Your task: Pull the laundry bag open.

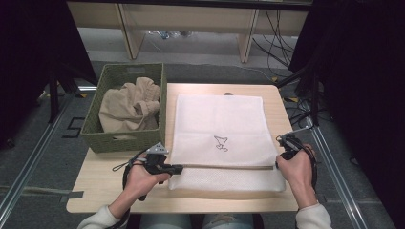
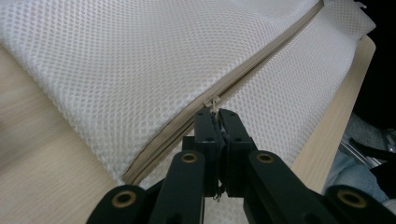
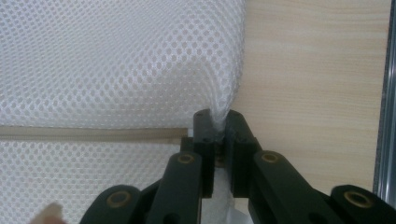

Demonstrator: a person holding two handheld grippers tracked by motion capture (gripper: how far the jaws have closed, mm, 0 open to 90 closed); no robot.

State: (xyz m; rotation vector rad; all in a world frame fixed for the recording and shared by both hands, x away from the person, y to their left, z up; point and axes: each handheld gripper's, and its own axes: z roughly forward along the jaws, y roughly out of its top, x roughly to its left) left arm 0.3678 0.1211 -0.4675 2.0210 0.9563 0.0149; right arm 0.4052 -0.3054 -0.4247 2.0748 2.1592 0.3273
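A white mesh laundry bag (image 1: 219, 114) lies flat on the wooden table (image 1: 100, 186), its beige zipper (image 1: 224, 166) running along the near side. My left gripper (image 1: 179, 167) is at the zipper's left end. In the left gripper view its jaws (image 2: 217, 114) are shut on the zipper pull (image 2: 215, 101), with the zipper (image 2: 247, 77) stretching away closed. My right gripper (image 1: 278, 162) is at the bag's right edge. In the right gripper view it (image 3: 218, 120) is shut on a pinch of mesh (image 3: 223, 100) just above the zipper's end (image 3: 93, 134).
A green woven basket (image 1: 124, 142) stands at the table's left, against the bag, holding a crumpled beige garment (image 1: 126, 107). A small black drawing (image 1: 221, 142) marks the bag's middle. Bare wood runs along the near edge and the right side. Cables and shelving lie beyond the far edge.
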